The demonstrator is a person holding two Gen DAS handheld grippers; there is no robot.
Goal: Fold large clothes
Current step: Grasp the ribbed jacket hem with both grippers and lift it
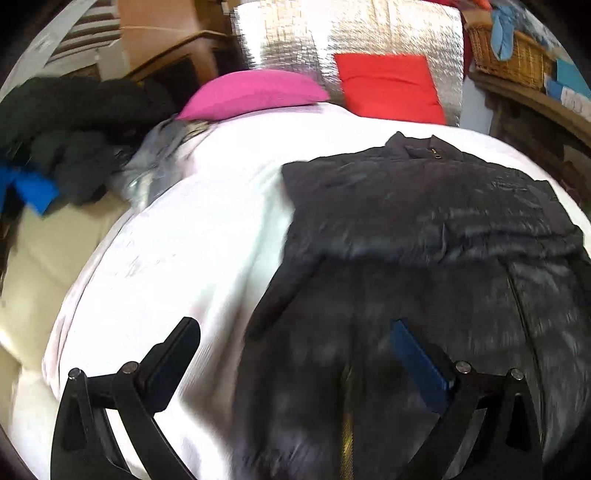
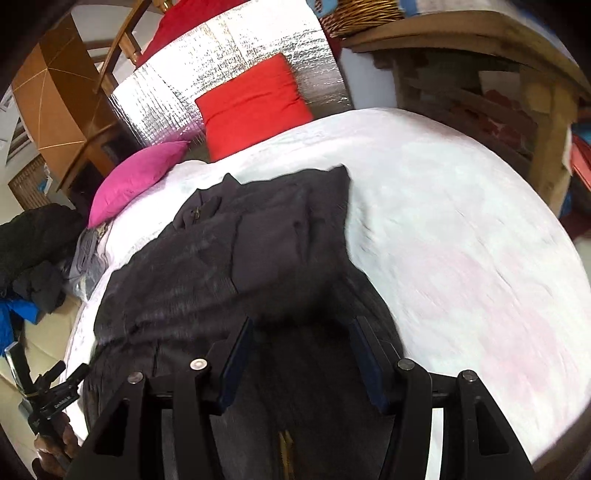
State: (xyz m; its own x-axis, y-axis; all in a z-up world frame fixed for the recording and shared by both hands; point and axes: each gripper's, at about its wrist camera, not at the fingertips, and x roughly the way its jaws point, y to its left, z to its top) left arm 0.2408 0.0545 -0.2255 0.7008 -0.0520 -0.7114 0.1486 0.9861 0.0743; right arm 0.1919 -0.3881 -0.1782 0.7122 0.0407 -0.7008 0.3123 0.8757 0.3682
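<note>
A dark quilted jacket (image 1: pixel 424 229) lies on the white bed cover (image 1: pixel 207 236), collar and zip at the far end, both sleeves folded in over the body. It also shows in the right wrist view (image 2: pixel 229 273). My left gripper (image 1: pixel 295 332) is open and empty above the jacket's near left edge, one finger over the cover, one over the jacket. My right gripper (image 2: pixel 301 332) is open and empty just above the jacket's lower part. The left gripper's body (image 2: pixel 48 402) shows at the lower left of the right wrist view.
A pink pillow (image 1: pixel 255 92) and a red pillow (image 1: pixel 388 85) lean at the head of the bed against a silver foil panel (image 1: pixel 351 33). A pile of dark clothes (image 1: pixel 70 136) lies left. A wicker basket (image 1: pixel 509 55) sits on wooden shelves (image 2: pixel 480 85) at the right.
</note>
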